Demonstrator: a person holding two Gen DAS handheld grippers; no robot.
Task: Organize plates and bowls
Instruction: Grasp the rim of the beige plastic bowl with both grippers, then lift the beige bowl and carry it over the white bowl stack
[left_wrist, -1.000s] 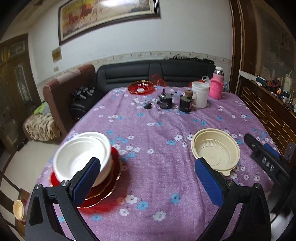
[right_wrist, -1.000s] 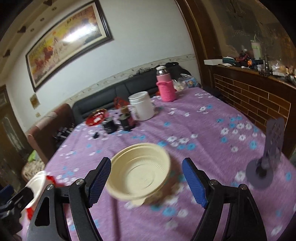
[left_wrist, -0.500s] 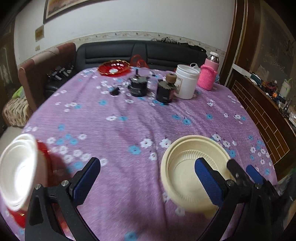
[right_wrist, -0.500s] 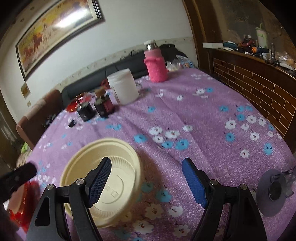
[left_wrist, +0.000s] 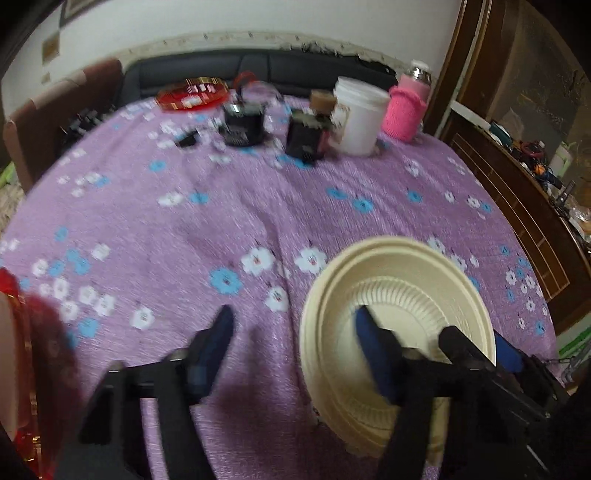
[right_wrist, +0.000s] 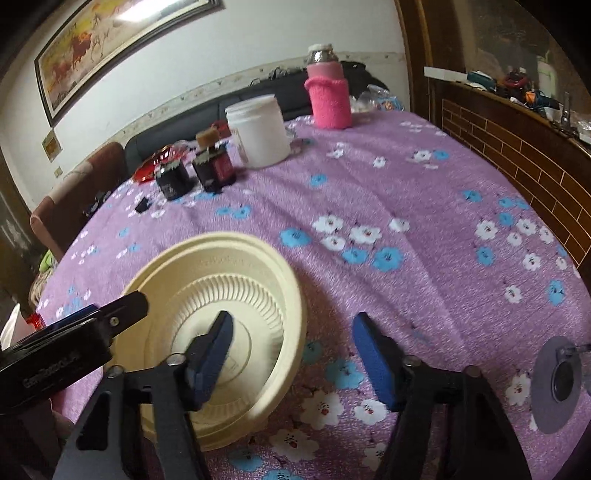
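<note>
While both hand-held grippers straddle opposite sides of its rim, the cream bowl (left_wrist: 402, 295) (right_wrist: 236, 280) rests upright on the tabletop (left_wrist: 258, 206) (right_wrist: 424, 236), close to the near edge and right of centre in the left wrist view. The tabletop carries a purple cloth with white and blue flowers.

The left hand-held gripper (left_wrist: 295, 332) is closing. Its right blue finger sits inside the bowl and its left blue finger stands outside over the cloth, so the bowl's left wall lies between the jaws. The pads are apart from the wall; nothing is clamped.

The right hand-held gripper (right_wrist: 291, 339) is also closing. Its left finger sits inside the bowl and its right finger stands outside over the cloth, with the bowl's right wall between the jaws. The pads are clear of the wall here too.

At the left near edge, a red plate (left_wrist: 48, 354) is partly in frame and blurred.

Toward the far edge stand a white tub (left_wrist: 356, 118) (right_wrist: 258, 129), a pink-sleeved flask (left_wrist: 404, 107) (right_wrist: 328, 92), two dark jars (left_wrist: 306, 136) (right_wrist: 214, 166) and a red dish (left_wrist: 192, 96). A grey round stand (right_wrist: 557, 384) sits at the right near edge.
</note>
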